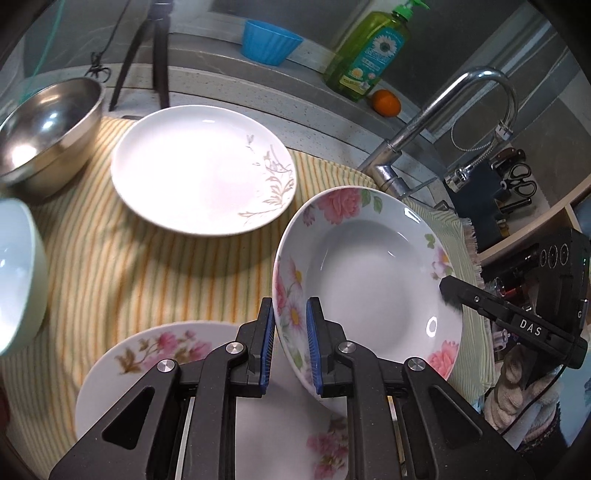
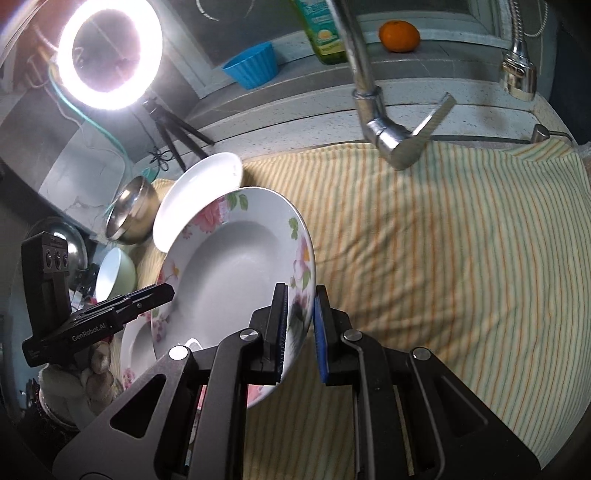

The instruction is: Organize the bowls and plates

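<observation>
You are working over a counter draped with a yellow-and-green striped cloth (image 2: 443, 236); it is covering most of the work surface and is lying wrinkled beneath the dishes. Behind the cloth a speckled stone ledge (image 1: 221, 88) is running along the wall. A chrome faucet (image 1: 443, 122) is arching over the cloth's far edge. A lit ring light (image 2: 110, 55) is glaring on a tripod in the right wrist view.

On the cloth, a white plate (image 1: 203, 170) with a grey sprig pattern is lying flat. A steel bowl (image 1: 48, 133) is sitting beside it, and a pale green bowl (image 1: 18, 273) is sitting nearer you. A second floral plate (image 1: 162, 354) is lying flat under your left gripper.

You are holding the deep floral plate (image 1: 365, 273) tilted, clear of the cloth. Your left gripper (image 1: 290, 347) is clamping its near rim, and your right gripper (image 2: 300, 332) is clamping the opposite rim.

On the ledge are standing a green soap bottle (image 1: 369, 51) and a blue cup (image 1: 269, 40), with an orange (image 2: 399, 35) just beside the bottle.
</observation>
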A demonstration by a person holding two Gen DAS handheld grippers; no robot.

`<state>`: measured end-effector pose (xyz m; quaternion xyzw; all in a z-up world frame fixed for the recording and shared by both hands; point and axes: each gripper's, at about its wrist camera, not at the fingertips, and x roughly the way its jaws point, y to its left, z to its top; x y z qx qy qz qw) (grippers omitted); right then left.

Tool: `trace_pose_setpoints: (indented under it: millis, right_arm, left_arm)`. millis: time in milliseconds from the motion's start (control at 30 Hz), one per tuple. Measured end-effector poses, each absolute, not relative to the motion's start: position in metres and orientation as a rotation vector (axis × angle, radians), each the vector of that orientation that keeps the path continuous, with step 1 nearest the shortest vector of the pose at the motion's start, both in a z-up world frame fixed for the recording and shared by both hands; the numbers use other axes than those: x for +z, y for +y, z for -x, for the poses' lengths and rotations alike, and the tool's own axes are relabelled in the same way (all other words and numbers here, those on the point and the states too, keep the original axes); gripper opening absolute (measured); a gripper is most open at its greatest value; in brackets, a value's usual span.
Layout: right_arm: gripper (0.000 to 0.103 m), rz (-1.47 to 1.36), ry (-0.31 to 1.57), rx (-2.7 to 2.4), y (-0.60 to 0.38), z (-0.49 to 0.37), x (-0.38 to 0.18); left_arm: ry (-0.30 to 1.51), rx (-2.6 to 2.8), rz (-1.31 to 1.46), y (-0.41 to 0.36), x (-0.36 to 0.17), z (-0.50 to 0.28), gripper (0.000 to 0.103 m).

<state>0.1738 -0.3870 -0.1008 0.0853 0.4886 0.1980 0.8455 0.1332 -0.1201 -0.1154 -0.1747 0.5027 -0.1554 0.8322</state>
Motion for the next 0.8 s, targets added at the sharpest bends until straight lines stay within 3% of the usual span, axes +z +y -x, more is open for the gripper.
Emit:
trace_pose_setpoints:
  millis: [800]
  right_arm:
    - [0.014,-0.070,1.161,0.623,-0.298,-0.110,-0.130]
  left_arm:
    - [1.058,-0.154,0.482,-0.032,-0.126,-0.047,0.015]
